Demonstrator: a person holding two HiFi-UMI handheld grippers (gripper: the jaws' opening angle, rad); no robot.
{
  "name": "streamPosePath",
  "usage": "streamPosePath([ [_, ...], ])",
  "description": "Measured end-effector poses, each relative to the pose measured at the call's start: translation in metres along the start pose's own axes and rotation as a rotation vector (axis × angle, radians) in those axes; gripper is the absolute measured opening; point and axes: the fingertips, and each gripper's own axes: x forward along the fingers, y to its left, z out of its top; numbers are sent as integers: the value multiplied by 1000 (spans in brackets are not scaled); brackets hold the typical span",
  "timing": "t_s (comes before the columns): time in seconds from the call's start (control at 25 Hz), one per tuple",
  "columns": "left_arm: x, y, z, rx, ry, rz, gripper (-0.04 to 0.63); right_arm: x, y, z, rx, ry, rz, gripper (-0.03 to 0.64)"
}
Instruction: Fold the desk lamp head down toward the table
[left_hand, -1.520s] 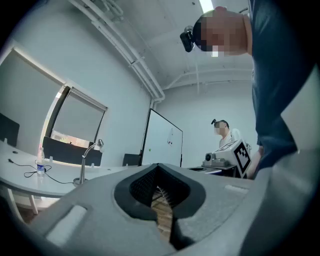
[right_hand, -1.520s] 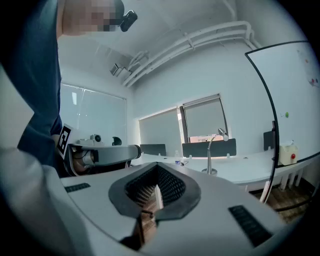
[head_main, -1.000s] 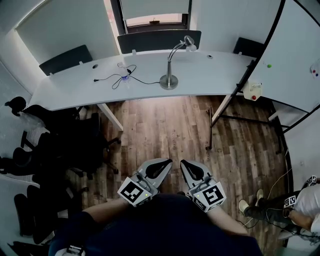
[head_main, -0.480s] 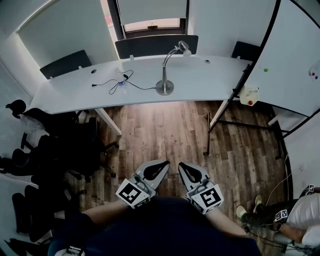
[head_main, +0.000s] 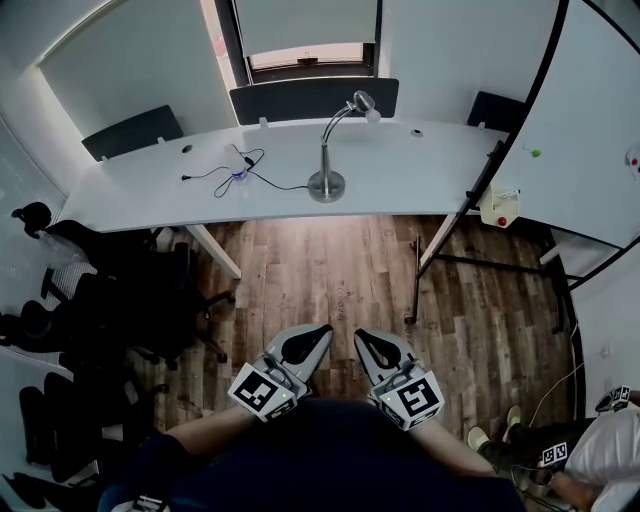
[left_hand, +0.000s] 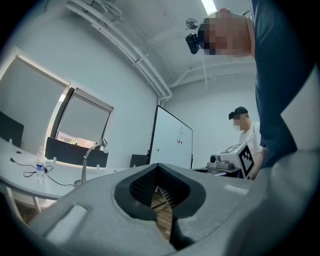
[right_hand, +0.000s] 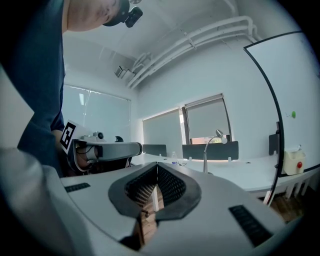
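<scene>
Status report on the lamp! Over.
Shut, empty: left gripper, right gripper. On desk: lamp, head up, far off. Only floor between.

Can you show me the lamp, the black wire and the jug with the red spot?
Lamp (head_main: 326, 186): head view, on its round base.
Wire (head_main: 243, 163): head view, on its tangled middle part.
Jug (head_main: 500, 206): head view, on its pale body.

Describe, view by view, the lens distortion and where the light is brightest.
Head view: fisheye bends the whiteboard frame into an arc; the light is brightest at the window behind the desk lamp. Left gripper view: dark circular vignette in the corners, mosaic patches over faces. Right gripper view: same vignette, same curved whiteboard frame.
</scene>
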Motion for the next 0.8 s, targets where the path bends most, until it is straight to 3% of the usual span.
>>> streamPosePath([
  [0.28, 49, 66, 0, -1, -9, -60, 3, 59, -53, -1, -7, 17, -61, 9],
  [0.8, 134, 267, 28, -40, 3, -151, 3, 231, -160, 29, -39, 55, -228, 9],
])
